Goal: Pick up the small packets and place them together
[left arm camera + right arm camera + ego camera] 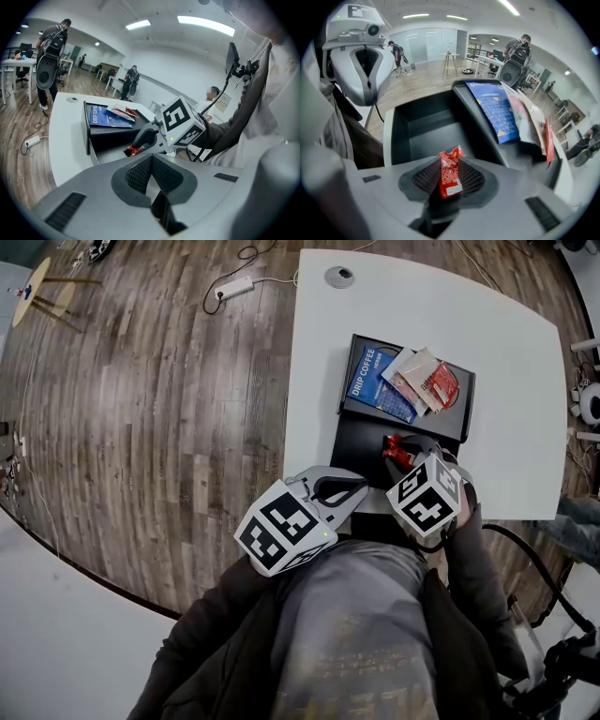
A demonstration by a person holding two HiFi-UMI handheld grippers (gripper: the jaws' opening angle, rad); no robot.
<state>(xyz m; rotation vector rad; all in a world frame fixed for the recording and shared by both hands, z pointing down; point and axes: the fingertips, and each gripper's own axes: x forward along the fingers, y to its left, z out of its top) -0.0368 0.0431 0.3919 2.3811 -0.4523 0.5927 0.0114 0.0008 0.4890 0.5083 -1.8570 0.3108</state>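
- Your right gripper [408, 454] sits low and right of centre in the head view, and its jaws are clamped on a small red packet [449, 174].
- In the right gripper view that packet stands upright at the lower centre of the frame. Both ribbed pads press on it and its crumpled top sticks out above them.
- You are holding the packet over the lower, open compartment of the black box [361, 460], just below the box's raised upper part.
- Your left gripper [151, 171] is at the bottom centre of the head view, just left of the right one. Its jaws are pressed together with nothing between them.
- It is off the near edge of the white table [506, 334], close to your body, and points toward the right gripper.
- The other packets lie together on the raised part of the box, right of centre in the upper half of the head view.
- There a blue drip coffee packet [378, 382] lies on the left, with pale packets [412, 369] overlapping its right edge.
- A red-printed packet [443, 385] lies at the right end of that group, touching the pale ones.
- The wooden floor [141, 409] fills the left of the head view.
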